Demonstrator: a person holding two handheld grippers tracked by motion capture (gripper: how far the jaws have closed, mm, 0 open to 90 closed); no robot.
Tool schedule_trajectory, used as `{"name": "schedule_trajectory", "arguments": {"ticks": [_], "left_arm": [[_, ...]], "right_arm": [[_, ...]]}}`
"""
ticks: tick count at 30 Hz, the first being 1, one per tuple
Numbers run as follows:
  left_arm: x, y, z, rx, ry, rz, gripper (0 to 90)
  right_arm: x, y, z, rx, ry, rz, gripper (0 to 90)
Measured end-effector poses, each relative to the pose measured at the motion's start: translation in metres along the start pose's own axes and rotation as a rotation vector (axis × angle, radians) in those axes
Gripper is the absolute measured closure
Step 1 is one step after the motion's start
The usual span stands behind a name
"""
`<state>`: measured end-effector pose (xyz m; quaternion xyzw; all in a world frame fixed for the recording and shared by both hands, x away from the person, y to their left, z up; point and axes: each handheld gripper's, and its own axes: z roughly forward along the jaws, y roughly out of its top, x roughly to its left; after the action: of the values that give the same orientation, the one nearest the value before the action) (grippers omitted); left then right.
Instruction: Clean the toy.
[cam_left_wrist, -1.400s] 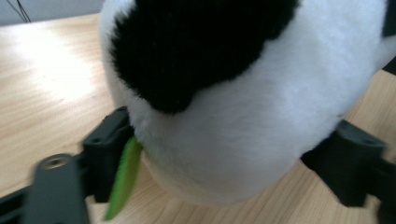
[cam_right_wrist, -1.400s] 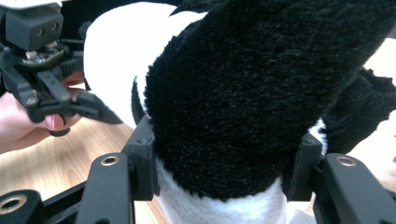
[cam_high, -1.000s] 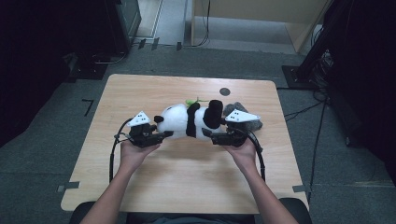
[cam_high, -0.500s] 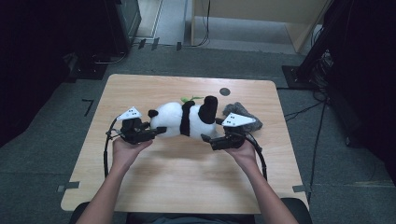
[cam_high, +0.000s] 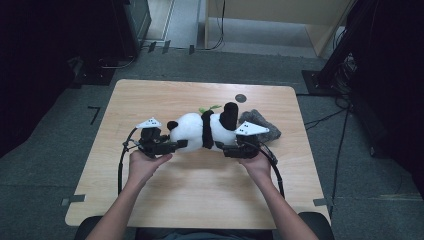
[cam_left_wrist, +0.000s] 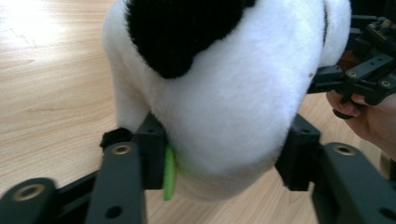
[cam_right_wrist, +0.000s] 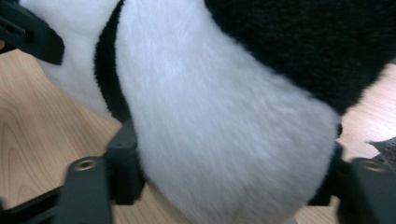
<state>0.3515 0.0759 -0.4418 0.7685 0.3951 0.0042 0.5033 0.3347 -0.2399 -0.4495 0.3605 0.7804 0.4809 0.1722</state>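
A black-and-white plush panda (cam_high: 200, 131) lies on its side in the middle of the wooden table (cam_high: 200, 195), a green leaf (cam_high: 210, 108) at its far side. My left gripper (cam_high: 179, 144) holds the white head end (cam_left_wrist: 224, 93); its jaws have just been opening, and the pads still touch the plush on both sides, a green tag (cam_left_wrist: 169, 172) by one pad. My right gripper (cam_high: 223, 148) grips the body end (cam_right_wrist: 224, 130); its jaws have just been closing and both pads press into the fur.
A grey crumpled cloth (cam_high: 262, 122) lies just behind the right gripper, and a small dark disc (cam_high: 241, 98) sits near the table's far edge. Bare wood stretches in front of the hands. Dark equipment and cables stand on the floor around the table.
The panda has turned a little between the grippers, and a black limb now sticks up at its right end. Both hands have stayed nearly in place.
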Motion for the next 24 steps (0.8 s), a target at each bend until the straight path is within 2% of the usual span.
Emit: {"name": "schedule_trajectory", "arguments": {"ticks": [2,4,7,10,14,16,18,20,22,24], "left_arm": [[0.004,-0.002,0.001,-0.009,-0.001,0.019,35.0],[0.007,-0.005,0.002,-0.020,-0.003,0.061,29.3],[0.008,-0.008,0.001,-0.039,0.024,0.119,27.2],[0.010,-0.011,-0.001,-0.054,0.027,0.130,27.5],[0.011,-0.014,-0.003,-0.065,0.044,0.149,27.5],[0.011,-0.016,-0.002,-0.062,0.028,0.152,27.4],[0.007,-0.017,0.002,-0.066,0.022,0.171,27.0],[0.002,-0.018,0.006,-0.074,0.023,0.191,25.0],[-0.002,-0.018,0.009,-0.072,0.059,0.203,19.9],[-0.003,-0.020,0.012,-0.065,0.090,0.201,18.8]], "right_arm": [[-0.001,0.001,-0.001,0.003,-0.005,0.026,40.1],[-0.002,0.002,-0.002,0.007,-0.012,0.053,40.8],[-0.007,0.002,-0.004,0.011,-0.017,0.084,41.1],[-0.009,0.003,-0.006,0.008,-0.034,0.090,41.1],[-0.015,0.006,-0.016,-0.015,-0.052,0.124,41.0],[-0.016,0.007,-0.021,-0.021,-0.052,0.138,40.8],[-0.015,0.008,-0.023,-0.023,-0.034,0.156,40.6],[-0.009,0.008,-0.023,-0.020,-0.005,0.154,40.2],[-0.002,0.009,-0.020,-0.011,0.008,0.147,39.9],[0.005,0.009,-0.016,0.004,0.019,0.147,39.9]]}}
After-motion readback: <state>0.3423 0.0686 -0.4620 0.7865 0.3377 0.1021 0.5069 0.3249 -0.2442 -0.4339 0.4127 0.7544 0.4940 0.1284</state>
